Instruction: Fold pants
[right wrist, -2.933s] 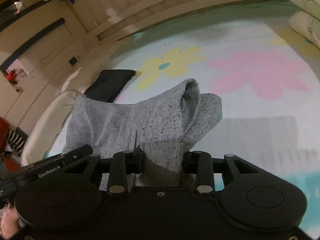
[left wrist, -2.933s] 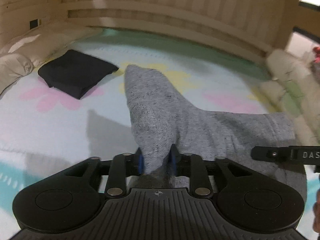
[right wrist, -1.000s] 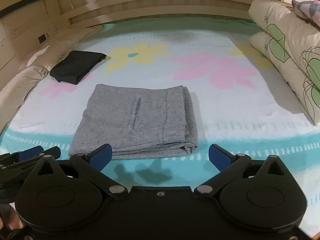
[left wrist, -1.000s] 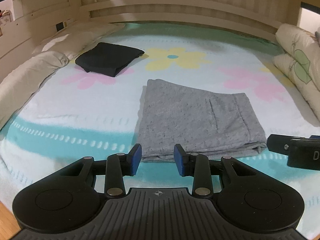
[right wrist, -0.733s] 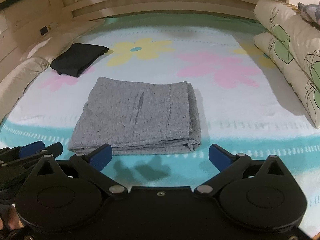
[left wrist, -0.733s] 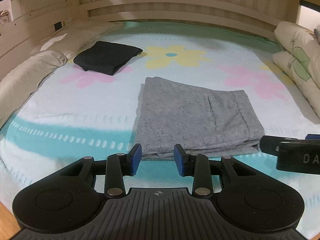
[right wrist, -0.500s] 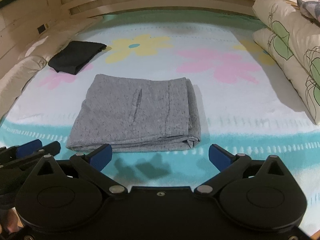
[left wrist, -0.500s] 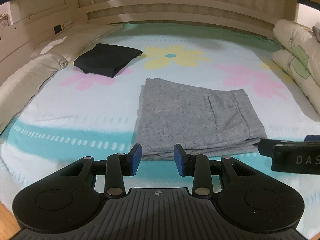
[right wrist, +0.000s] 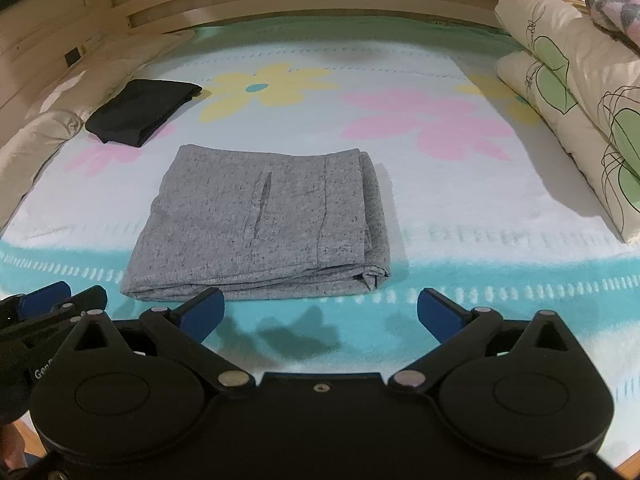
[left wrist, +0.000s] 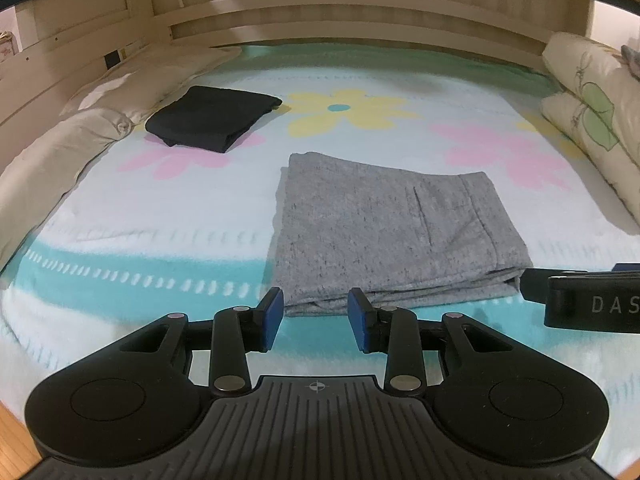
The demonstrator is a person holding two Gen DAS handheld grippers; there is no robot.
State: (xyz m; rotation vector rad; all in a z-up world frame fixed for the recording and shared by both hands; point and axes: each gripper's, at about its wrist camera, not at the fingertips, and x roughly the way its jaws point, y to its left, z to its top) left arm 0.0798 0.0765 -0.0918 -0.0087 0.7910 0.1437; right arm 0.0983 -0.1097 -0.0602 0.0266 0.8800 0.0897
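Grey pants (left wrist: 384,232) lie folded in a flat rectangle on the flowered bed cover; they also show in the right wrist view (right wrist: 264,216). My left gripper (left wrist: 316,316) is open and empty, just short of the pants' near left edge. My right gripper (right wrist: 320,312) is wide open and empty, above the cover in front of the pants' near right corner. Each gripper's body shows at the side of the other's view.
A folded black garment (left wrist: 212,122) lies at the back left, also in the right wrist view (right wrist: 140,110). Pillows line the left side (left wrist: 60,148) and floral pillows the right (right wrist: 580,92). A wooden bed frame (left wrist: 360,16) closes the back.
About three seconds ago both grippers held the grey fabric up; now it lies folded flat and both are open. Over the last second both have drawn back slightly.
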